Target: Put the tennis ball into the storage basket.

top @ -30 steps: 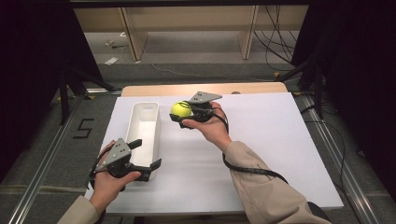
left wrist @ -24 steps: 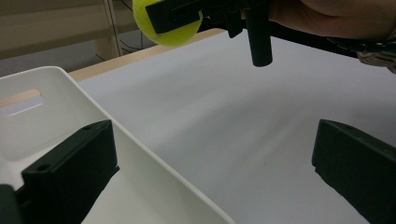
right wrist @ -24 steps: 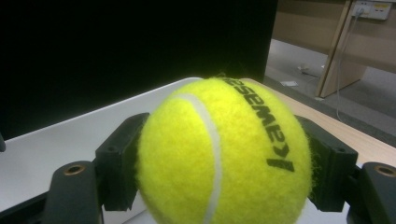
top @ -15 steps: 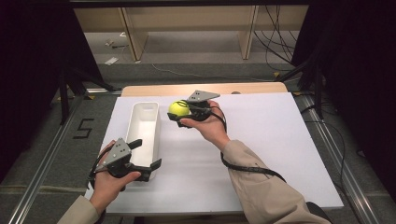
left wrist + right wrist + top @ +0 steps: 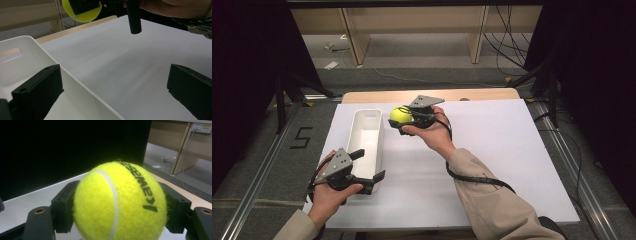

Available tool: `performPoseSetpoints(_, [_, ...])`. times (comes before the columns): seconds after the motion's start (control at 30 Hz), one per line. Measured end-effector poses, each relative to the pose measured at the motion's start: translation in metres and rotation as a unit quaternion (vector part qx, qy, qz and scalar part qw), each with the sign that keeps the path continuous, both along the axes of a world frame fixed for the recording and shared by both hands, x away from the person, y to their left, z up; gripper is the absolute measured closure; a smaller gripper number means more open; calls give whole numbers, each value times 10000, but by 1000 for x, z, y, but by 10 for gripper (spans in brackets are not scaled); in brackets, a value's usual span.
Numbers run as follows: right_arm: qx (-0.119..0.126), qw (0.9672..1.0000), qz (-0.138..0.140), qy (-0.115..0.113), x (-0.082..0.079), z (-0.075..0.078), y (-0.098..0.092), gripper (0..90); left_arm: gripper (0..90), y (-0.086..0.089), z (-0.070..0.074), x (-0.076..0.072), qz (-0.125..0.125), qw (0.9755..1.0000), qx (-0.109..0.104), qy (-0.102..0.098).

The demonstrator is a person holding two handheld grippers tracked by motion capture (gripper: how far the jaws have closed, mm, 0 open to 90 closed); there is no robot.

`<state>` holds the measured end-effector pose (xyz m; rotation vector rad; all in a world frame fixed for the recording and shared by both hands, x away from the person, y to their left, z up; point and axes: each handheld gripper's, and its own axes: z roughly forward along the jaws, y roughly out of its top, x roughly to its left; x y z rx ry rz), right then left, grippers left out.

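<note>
A: From the high view?
B: One tennis ball (image 5: 401, 114) clamped in the right gripper (image 5: 404, 120), raised beside one white bin (image 5: 364, 137). The left gripper (image 5: 367, 167), jaws apart, straddles the bin's near end. A "5" (image 5: 302, 137) marks the floor.

A: Left gripper view?
B: Bin wall (image 5: 82, 96) between spread jaws.

A: Right gripper view?
B: Black lettering (image 5: 140, 182) on the ball, not legible.

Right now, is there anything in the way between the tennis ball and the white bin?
Nothing visible blocks it. The right gripper holds the tennis ball beside the white bin, whose inside looks empty. The left gripper straddles its near wall only.
</note>
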<state>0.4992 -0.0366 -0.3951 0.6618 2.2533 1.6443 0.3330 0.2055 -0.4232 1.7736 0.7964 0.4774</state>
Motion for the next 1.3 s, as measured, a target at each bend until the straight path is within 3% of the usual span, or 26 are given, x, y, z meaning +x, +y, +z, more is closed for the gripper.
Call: performPoseSetpoints(1.3, [-34,10000,86,-19,5,5,18,271,0,0,0,0,6,10000,30,-9])
